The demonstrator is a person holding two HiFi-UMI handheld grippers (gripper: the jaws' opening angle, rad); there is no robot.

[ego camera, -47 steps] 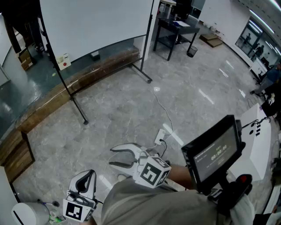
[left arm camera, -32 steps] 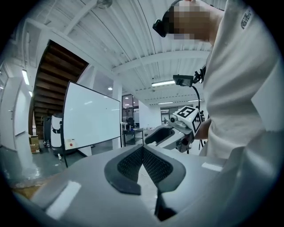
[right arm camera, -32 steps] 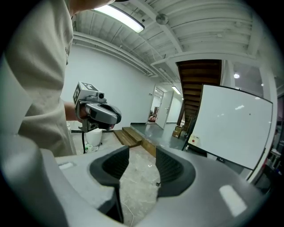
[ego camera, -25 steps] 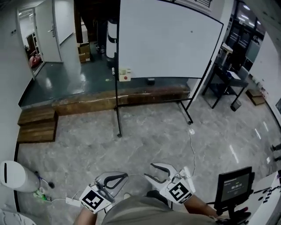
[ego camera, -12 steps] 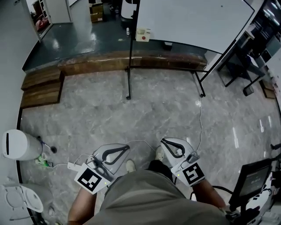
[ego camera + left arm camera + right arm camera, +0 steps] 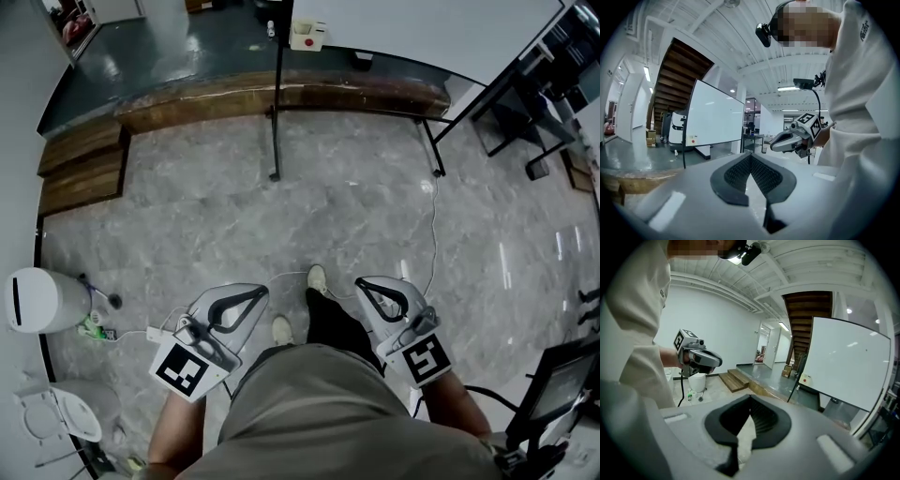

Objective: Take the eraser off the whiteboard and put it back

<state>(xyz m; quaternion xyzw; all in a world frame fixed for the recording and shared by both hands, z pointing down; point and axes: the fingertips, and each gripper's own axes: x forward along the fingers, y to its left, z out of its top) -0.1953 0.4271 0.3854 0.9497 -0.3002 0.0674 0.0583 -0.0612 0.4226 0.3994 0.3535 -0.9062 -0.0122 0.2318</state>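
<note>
The whiteboard point(image 6: 431, 28) stands far ahead across the floor, only its lower part in the head view. A small dark block, possibly the eraser point(image 6: 361, 61), sits on its bottom rail; a white box with a red dot point(image 6: 307, 36) hangs beside it. My left gripper point(image 6: 258, 292) is shut and empty, low near my left leg. My right gripper point(image 6: 361, 281) has just been closing and is shut with nothing between its jaws. The left gripper view shows the whiteboard point(image 6: 715, 117) and the right gripper point(image 6: 792, 138). The right gripper view shows the whiteboard point(image 6: 846, 366) and the left gripper point(image 6: 701, 359).
A long wooden step point(image 6: 281, 94) runs under the board, and the stand's legs point(image 6: 275, 122) rest on the grey floor. A white cylinder point(image 6: 42, 300) stands at left. A cable point(image 6: 433, 225) trails across the floor. A black desk point(image 6: 525, 122) is at right, a screen point(image 6: 562, 380) at lower right.
The right gripper's jaws went from open to shut. The head view tipped down, so the whiteboard slid to the top edge. Both grippers sank closer to my legs.
</note>
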